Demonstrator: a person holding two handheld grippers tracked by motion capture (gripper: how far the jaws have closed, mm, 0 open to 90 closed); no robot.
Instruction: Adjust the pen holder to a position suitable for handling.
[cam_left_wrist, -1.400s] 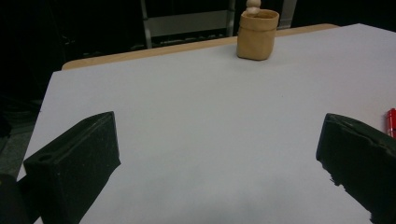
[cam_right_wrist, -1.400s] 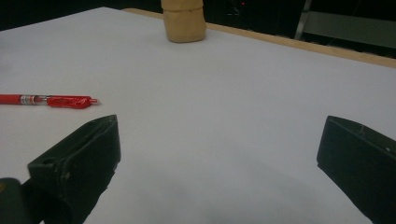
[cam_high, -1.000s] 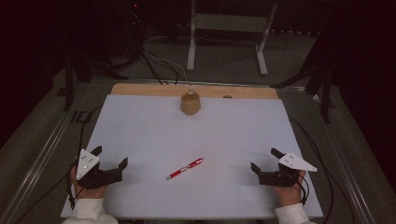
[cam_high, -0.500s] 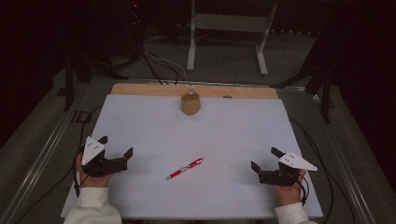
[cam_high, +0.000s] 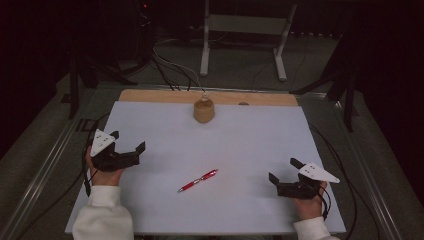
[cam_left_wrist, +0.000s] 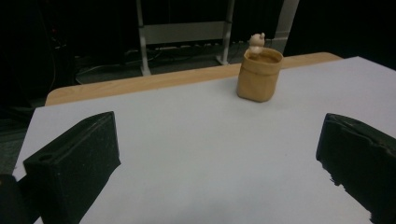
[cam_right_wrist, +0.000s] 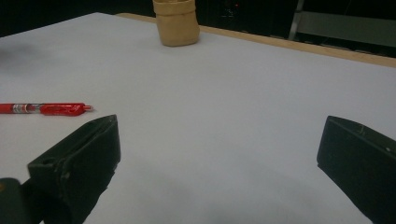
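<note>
The red pen (cam_high: 198, 180) is lying slantwise near the table's (cam_high: 250, 145) front edge, between both wide-open grippers, left gripper (cam_high: 127, 148) slightly nearer.

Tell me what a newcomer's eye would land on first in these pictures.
The red pen stands out most, lying alone near the middle of the pale table, toward the near edge. Next comes the tan pot at the far edge, with a small figure on its rim. The left tool and the right tool flank the pen, both open and holding nothing.
</note>
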